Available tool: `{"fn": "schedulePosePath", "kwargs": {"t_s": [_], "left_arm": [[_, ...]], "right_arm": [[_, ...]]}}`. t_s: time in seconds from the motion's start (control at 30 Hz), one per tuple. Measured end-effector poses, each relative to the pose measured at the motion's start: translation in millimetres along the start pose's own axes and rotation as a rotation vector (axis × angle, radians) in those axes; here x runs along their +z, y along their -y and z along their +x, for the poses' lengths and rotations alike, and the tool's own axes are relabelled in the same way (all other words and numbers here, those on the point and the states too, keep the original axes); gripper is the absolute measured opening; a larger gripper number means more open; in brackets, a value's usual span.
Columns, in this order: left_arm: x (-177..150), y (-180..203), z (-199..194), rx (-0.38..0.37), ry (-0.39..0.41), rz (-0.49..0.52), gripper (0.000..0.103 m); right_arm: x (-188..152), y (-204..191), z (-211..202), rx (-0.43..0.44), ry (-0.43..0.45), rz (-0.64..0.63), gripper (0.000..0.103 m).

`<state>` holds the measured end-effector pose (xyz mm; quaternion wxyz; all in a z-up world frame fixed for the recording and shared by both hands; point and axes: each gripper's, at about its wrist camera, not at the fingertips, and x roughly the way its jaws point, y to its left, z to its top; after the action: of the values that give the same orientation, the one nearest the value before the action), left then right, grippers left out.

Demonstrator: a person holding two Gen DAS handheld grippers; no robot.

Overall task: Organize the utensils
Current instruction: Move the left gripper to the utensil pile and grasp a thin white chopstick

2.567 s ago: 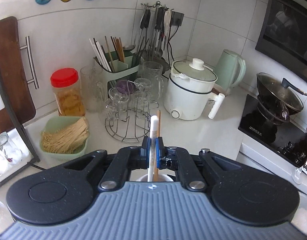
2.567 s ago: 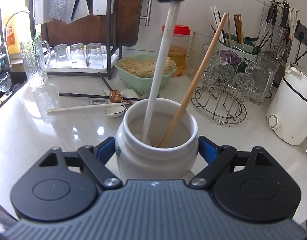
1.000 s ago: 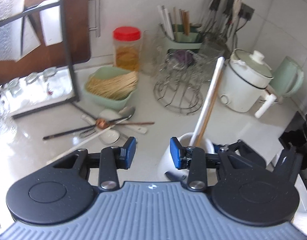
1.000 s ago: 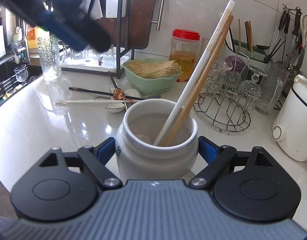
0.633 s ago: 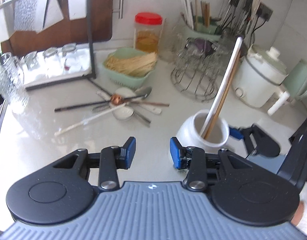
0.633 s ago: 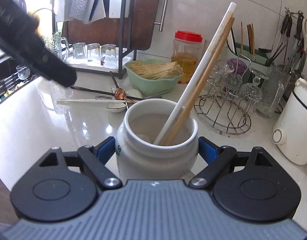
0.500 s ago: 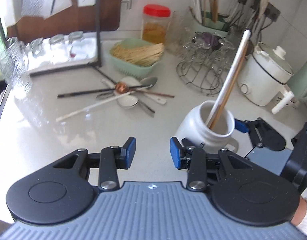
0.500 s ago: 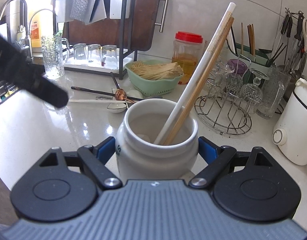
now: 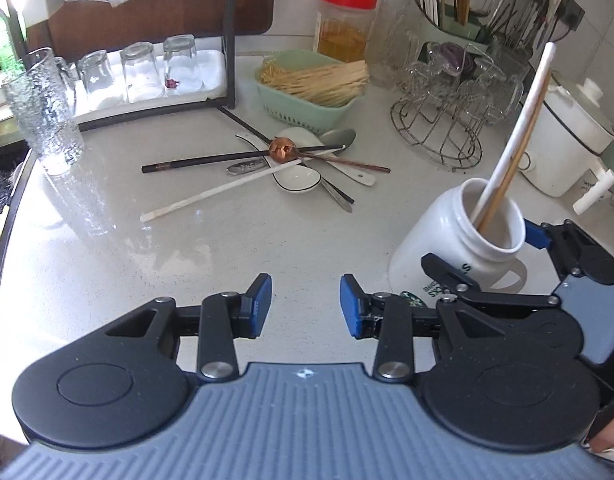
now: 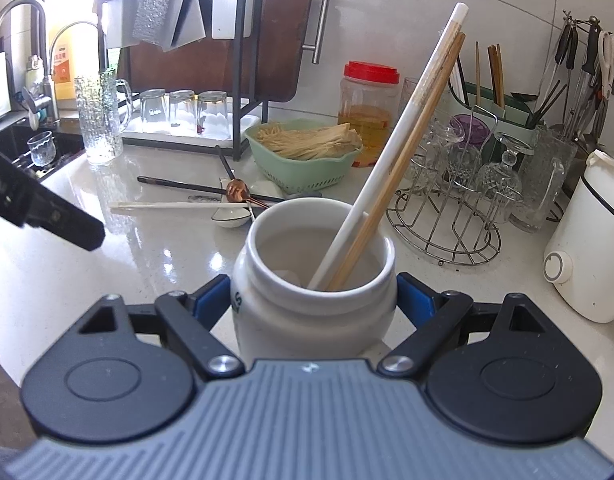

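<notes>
My right gripper (image 10: 313, 304) is shut on a white ceramic jar (image 10: 311, 312), blue pads pressed on both its sides. A white chopstick (image 10: 403, 140) and a wooden chopstick (image 10: 411, 160) lean together inside it. From the left wrist view, the jar (image 9: 455, 248) stands at the right with the right gripper (image 9: 495, 264) around it. My left gripper (image 9: 305, 304) hangs open over bare counter, nothing between its pads. Farther off lies a pile of utensils: a white chopstick (image 9: 211, 196), a black chopstick (image 9: 203, 160), a copper spoon (image 9: 283, 148), a white ceramic spoon (image 9: 299, 178) and metal spoons.
A green basket of noodles (image 9: 307, 88), a red-lidded jar (image 9: 347, 20), a wire glass rack (image 9: 455, 112) and a white cooker (image 9: 563, 136) line the back. A tall textured glass (image 9: 43, 116) and a dish rack with tumblers (image 9: 147, 72) stand at the left by the sink.
My left gripper, open and empty after letting go of the white chopstick, swung left away from the jar and dropped lower over the counter. The right gripper and jar stayed put.
</notes>
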<state>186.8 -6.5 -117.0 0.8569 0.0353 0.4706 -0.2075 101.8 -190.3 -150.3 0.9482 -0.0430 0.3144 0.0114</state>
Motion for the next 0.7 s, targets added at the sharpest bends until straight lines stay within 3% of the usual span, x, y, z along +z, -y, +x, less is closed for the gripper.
{"fn": "schedulePosePath", "kwargs": {"t_s": [0.47, 0.6, 0.7], "left_arm": [[48, -39, 41, -0.053, -0.036, 0.056, 0.043], [60, -49, 55, -0.046, -0.039, 0.098, 0.051], [70, -57, 68, -0.051, -0.049, 0.123, 0.051]], "right_arm": [[3, -14, 2, -0.086, -0.017, 0.068, 0.090], [6, -17, 4, -0.110, -0.027, 0.086, 0.090], [8, -18, 6, -0.123, -0.034, 0.097, 0.090]]}}
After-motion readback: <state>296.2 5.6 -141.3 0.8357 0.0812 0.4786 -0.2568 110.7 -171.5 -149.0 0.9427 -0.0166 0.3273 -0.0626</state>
